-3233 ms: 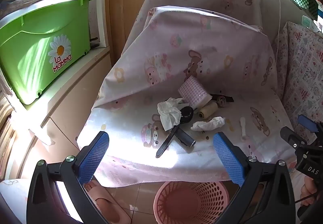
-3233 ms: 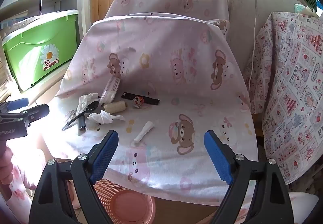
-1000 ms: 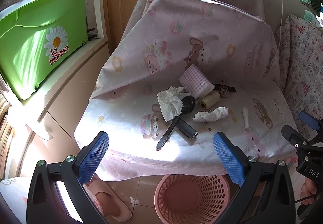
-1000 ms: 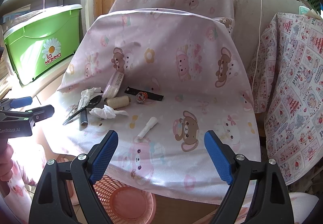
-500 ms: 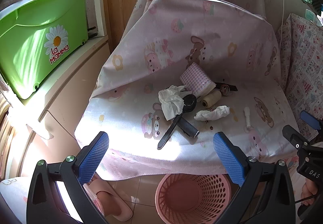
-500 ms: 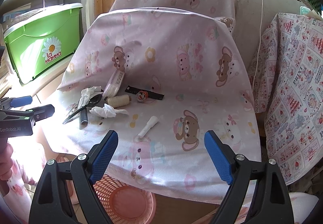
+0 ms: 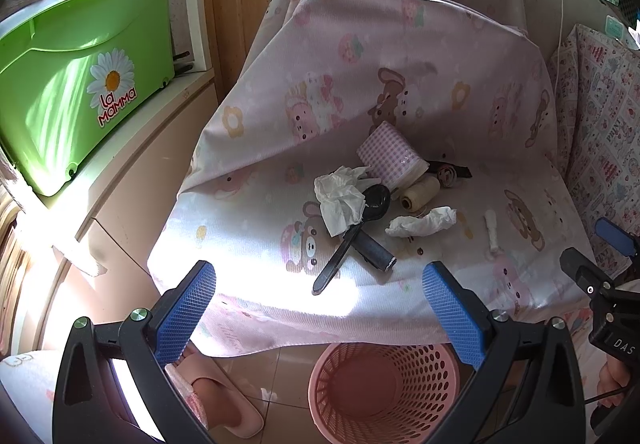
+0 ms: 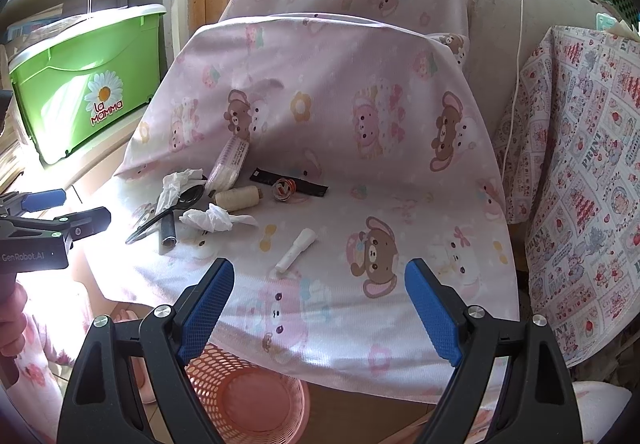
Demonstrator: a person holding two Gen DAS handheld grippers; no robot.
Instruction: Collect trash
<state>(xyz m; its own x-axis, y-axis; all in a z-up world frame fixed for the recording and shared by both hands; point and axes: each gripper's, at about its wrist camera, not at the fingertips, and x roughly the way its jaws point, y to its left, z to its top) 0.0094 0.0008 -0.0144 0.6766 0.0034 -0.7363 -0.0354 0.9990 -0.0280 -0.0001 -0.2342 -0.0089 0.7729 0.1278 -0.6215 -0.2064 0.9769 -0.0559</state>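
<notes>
On the pink bear-print cloth (image 7: pixel 248 212) lie a crumpled white tissue (image 7: pixel 340 200), a second crumpled tissue (image 7: pixel 422 222) and a small white paper roll (image 7: pixel 491 230). They also show in the right wrist view: tissue (image 8: pixel 174 186), second tissue (image 8: pixel 212 220), paper roll (image 8: pixel 296 248). A pink mesh bin (image 7: pixel 384 384) stands on the floor below the cloth's front edge, also in the right wrist view (image 8: pixel 248 400). My left gripper (image 7: pixel 320 308) is open and empty in front of the cloth. My right gripper (image 8: pixel 320 308) is open and empty, nearest the paper roll.
Also on the cloth: a black spoon (image 7: pixel 352 232), a dark cylinder (image 7: pixel 374 250), a cream thread spool (image 7: pixel 420 194), a checked pink roll (image 7: pixel 390 158) and a black strip (image 8: pixel 288 182). A green tub (image 7: pixel 76 84) sits on the left shelf. A slipper (image 7: pixel 224 400) lies by the bin.
Both grippers have drifted slightly; the view has shifted a little. Nothing on the cloth has moved, and both grippers stay open.
</notes>
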